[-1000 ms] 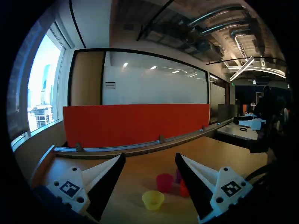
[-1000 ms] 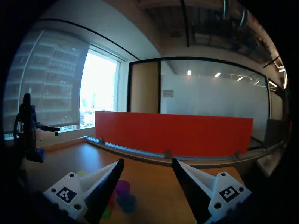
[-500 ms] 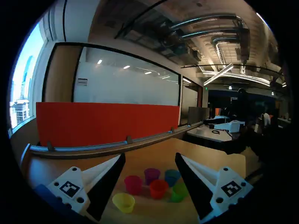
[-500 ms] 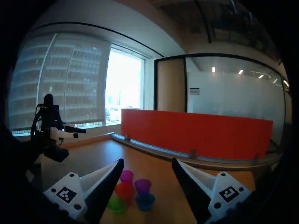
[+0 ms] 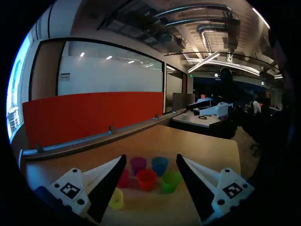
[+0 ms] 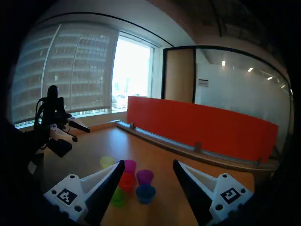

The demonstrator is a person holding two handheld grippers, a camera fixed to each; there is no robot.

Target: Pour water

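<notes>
The left gripper [image 5: 151, 156], jaws wide and empty, now faces the red cup [image 5: 146, 179]. The right gripper [image 6: 148, 162] does too. Grabbing can start.

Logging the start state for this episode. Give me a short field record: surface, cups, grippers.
surface: wooden desk
cups: six, upright, clustered: purple cup, blue cup, red cup, green cup, pink cup, yellow cup
water: cannot tell
left gripper: open, empty, short of the cups
right gripper: open, empty, short of the cups
backdrop: orange divider
</notes>
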